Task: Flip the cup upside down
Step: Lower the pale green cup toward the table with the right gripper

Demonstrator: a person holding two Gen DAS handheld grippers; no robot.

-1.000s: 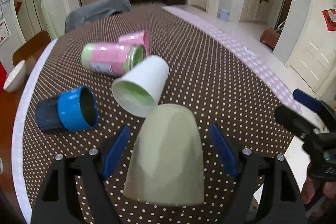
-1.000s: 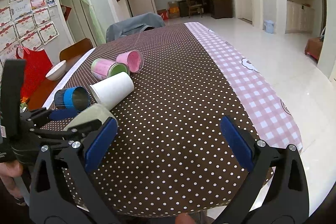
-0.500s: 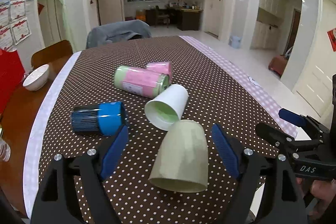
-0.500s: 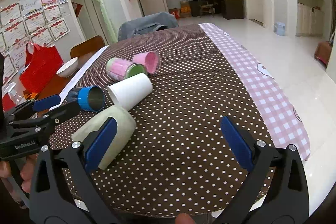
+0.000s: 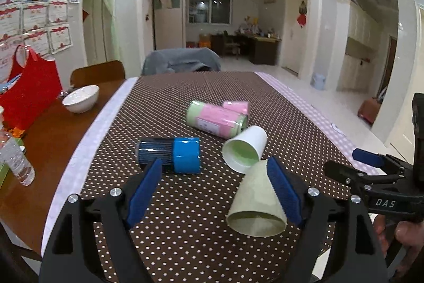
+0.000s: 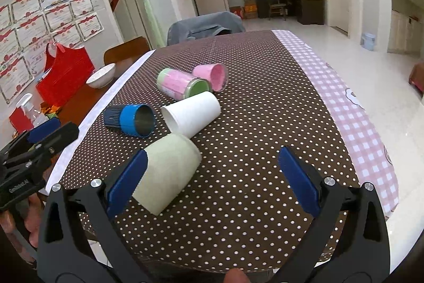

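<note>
Where right tongs' pad (image 5: 282, 190) overlaps, green cup (image 5: 258, 200) partly hidden.

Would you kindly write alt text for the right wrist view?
A pale green paper cup lies on its side on a brown polka-dot tablecloth, beside the left finger of the open right gripper. Behind it lie a white paper cup, a blue metal cup and two pink cups.

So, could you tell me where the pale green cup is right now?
The pale green cup stands mouth-down on the dotted tablecloth near its front edge, just in front of the white paper cup; in the right wrist view it sits lower left.
</note>
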